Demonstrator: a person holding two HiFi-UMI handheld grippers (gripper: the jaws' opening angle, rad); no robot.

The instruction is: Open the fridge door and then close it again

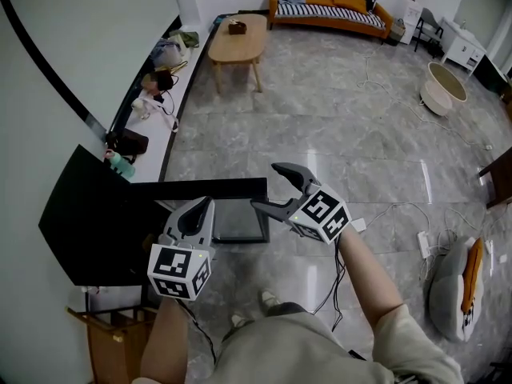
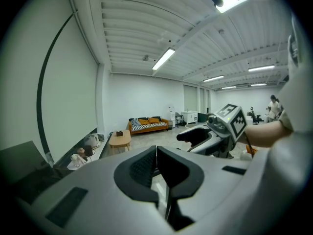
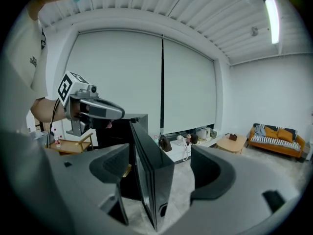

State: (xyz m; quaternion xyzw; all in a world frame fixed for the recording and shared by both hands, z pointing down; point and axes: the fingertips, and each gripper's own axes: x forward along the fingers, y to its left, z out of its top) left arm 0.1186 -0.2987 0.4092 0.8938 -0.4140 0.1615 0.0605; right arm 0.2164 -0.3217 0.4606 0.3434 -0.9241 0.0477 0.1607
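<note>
grey stone-tiled floor (image 1: pixel 344 126), open room, orange sofa (image 1: pixel 332 6) and wooden coffee table (image 1: pixel 238 42) at the far end. black fridge (image 1: pixel 84 214) stands against the left wall, near the person's feet.

state: fridge door (image 3: pixel 151 175) stands swung out from the cabinet, seen nearly edge-on in the right gripper view. so the opening half looks done or almost done, and closing is not yet done.

right gripper (image 1: pixel 265 185): jaws wide apart, straddling the free edge of the door, which stands between them nearer one jaw. no clamp on it. whether a pad touches the panel, cannot tell.

left gripper (image 1: pixel 200 208): jaws pressed together, nothing between them. it hangs just beside the door's top edge, on the near side, and does no work.

judgement on the step (swing the door back):
- no grip needed. a flat push with one jaw's inner face on the outer panel should do.
- push near the free edge, far from the hinge, for the lightest effort.
- follow the door's arc, or the jaw slides off the edge.
- keep the left gripper out of the gap between door and cabinet.
- slow before the seal. a hard shove may bounce the door open again.
</note>
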